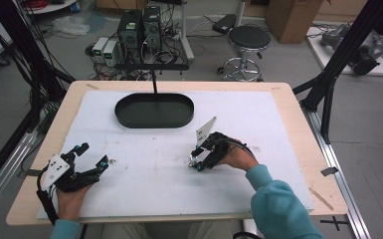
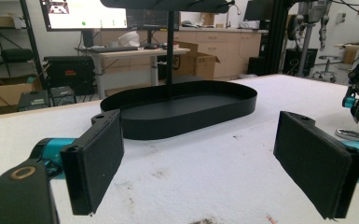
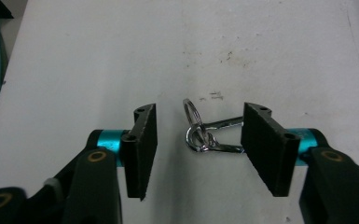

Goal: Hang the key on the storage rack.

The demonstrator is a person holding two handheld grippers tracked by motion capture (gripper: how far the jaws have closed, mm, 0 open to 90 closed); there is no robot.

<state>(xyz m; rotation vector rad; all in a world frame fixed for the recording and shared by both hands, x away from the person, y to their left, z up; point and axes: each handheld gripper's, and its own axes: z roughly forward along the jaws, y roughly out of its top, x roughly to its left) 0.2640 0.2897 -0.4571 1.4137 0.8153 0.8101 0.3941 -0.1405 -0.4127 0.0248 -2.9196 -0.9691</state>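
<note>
Tray (image 1: 154,110): black oval, far centre of counter (image 1: 278,104).
Carabiner (image 3: 210,135): silver, ringed, between right gripper (image 3: 198,149) jaws, spread.
Left gripper (image 2: 205,163): spread, empty.

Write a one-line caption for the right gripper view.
Open right claw poised over a silver carabiner with key ring lying on the white table cover.

In the right gripper view, the far end of the metal clip (image 3: 214,135) is hidden behind one black pad (image 3: 268,144) of the right gripper (image 3: 198,144). In the high view the same clip is too small to make out beneath that gripper. In the left gripper view, the stand's top bar (image 2: 168,4) above the black tray (image 2: 186,109) is cut off by the upper edge.
</note>
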